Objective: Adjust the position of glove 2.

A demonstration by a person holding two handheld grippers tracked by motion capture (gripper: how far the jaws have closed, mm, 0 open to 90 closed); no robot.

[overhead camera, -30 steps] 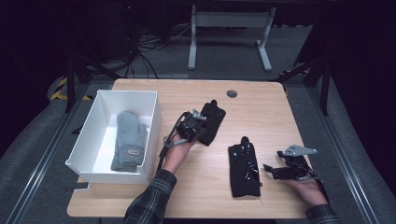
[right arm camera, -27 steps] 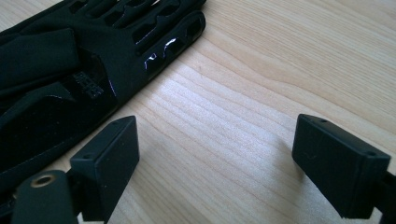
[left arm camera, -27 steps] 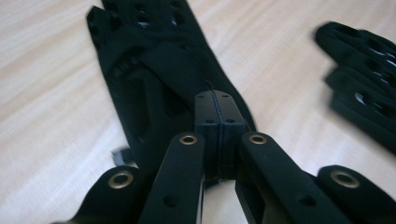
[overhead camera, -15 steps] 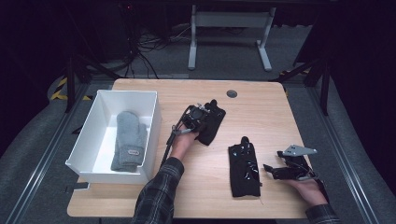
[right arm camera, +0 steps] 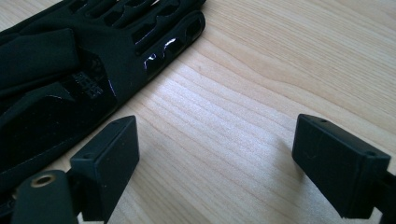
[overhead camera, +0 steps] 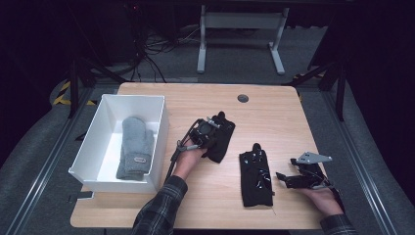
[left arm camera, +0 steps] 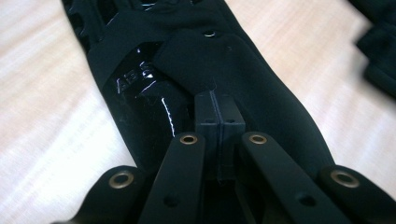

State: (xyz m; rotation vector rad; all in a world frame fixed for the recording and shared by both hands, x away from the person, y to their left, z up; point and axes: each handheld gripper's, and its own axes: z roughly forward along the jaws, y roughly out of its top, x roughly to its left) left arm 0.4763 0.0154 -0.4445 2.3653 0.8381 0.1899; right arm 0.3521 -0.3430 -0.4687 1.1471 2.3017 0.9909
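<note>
The left gripper (overhead camera: 211, 128) is set down on the upper black fabric glove with glossy printed patches (overhead camera: 219, 139), near the middle of the light wooden table (overhead camera: 274, 110). In the left gripper view its pads are seen pressed together over the glove (left arm camera: 261, 88); whether a pinch of cloth is caught between them cannot be told. Judging by the grey woollen mitten (overhead camera: 135, 146) already lying in the white plastic bin (overhead camera: 159, 117) at the left, the glove is probably meant to be lifted there next.

The right gripper (overhead camera: 293, 177) is rested on the table at the right, jaws spread wide with bare wood between them — just beside the second black glove (overhead camera: 255, 177), as if kept ready for it.

Counted: two black gloves on the table, one grey mitten, one bin, two grippers.
</note>
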